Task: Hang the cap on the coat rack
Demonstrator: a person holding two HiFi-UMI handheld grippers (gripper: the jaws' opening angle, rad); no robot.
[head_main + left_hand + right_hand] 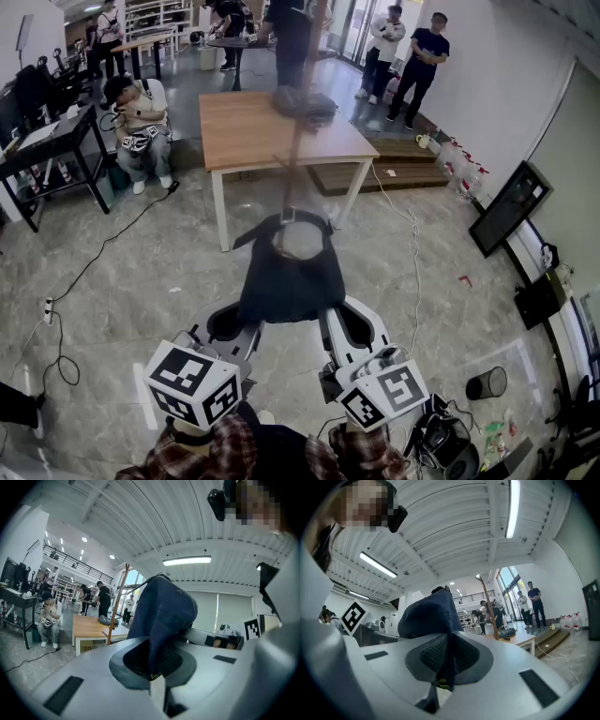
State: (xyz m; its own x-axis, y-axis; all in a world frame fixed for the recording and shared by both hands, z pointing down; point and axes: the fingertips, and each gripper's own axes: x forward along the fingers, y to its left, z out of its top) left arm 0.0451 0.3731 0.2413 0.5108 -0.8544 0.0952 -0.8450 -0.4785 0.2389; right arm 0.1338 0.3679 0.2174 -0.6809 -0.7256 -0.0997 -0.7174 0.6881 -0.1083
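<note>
Between my two grippers I hold up a dark navy cap [289, 277], its back strap and opening facing away from me. My left gripper [231, 324] is shut on the cap's left edge and my right gripper [351, 324] on its right edge. In the left gripper view the cap [165, 609] rises out of the shut jaws of the left gripper [157, 670]. The right gripper view shows the cap [429, 616] pinched the same way in the right gripper [443, 670]. The wooden coat rack [296, 131] stands just beyond the cap, its pole [117, 604] slim and brown [490, 606].
A wooden table [244, 136] with a dark bundle [305, 103] stands behind the rack. A person sits at the left [141, 117] beside a black desk [47, 141]; others stand at the back right [412, 56]. Cables cross the floor; a bin [487, 382] is at the right.
</note>
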